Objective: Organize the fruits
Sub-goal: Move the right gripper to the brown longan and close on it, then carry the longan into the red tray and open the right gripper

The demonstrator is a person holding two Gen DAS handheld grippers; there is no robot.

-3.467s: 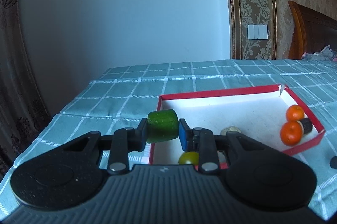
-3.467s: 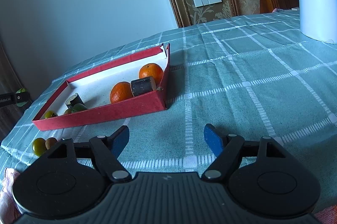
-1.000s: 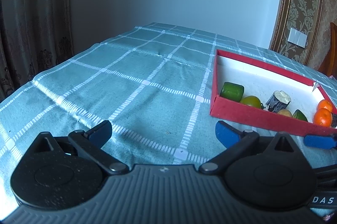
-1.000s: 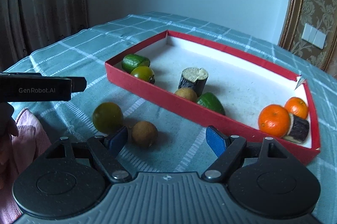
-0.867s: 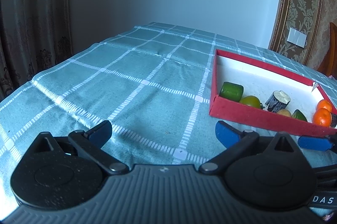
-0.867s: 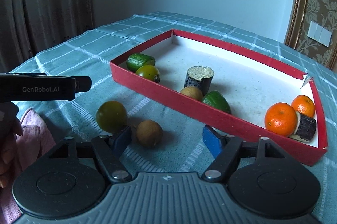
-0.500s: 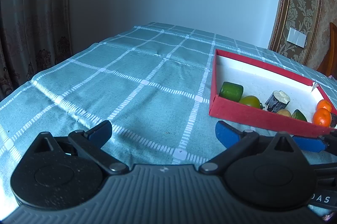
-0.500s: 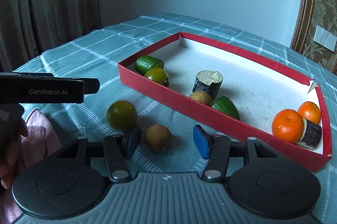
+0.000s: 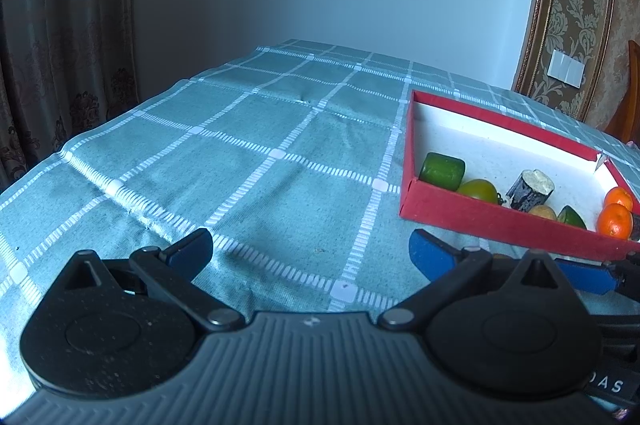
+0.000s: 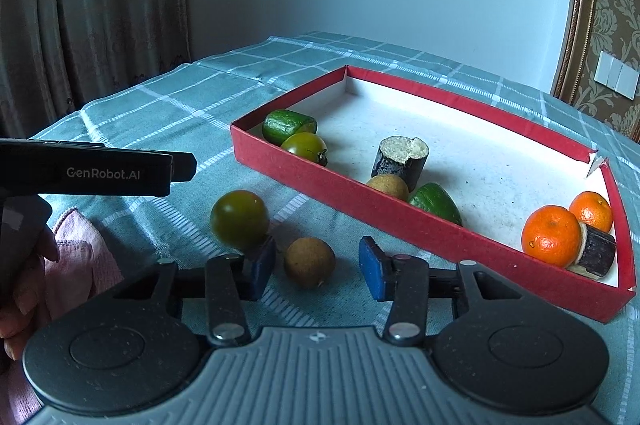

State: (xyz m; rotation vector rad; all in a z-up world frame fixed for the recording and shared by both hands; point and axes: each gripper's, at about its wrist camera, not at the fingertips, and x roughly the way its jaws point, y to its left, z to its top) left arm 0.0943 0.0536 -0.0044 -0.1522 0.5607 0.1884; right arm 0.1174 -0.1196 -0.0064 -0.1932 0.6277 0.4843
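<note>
A shallow red cardboard tray with a white floor is set on a teal checked tablecloth. Just outside the tray's near wall, a small round brown fruit lies on the cloth, with a dark green round tomato beside it, further from the tray.

The right gripper is held low over the cloth with the brown fruit between its blue pads; its jaws have just been closing, yet a gap is seen on either side of the fruit, so nothing is gripped. The left gripper is seen spread wide over bare cloth, clear of the tray's short end, with nothing between its fingers.

Inside the tray, a green cucumber piece and a second greenish tomato are placed at one end. Midway along the near wall stand a dark cut cylinder, another brown fruit and a green wedge. Two orange mandarins and a second dark cylinder are gathered at the opposite end.
</note>
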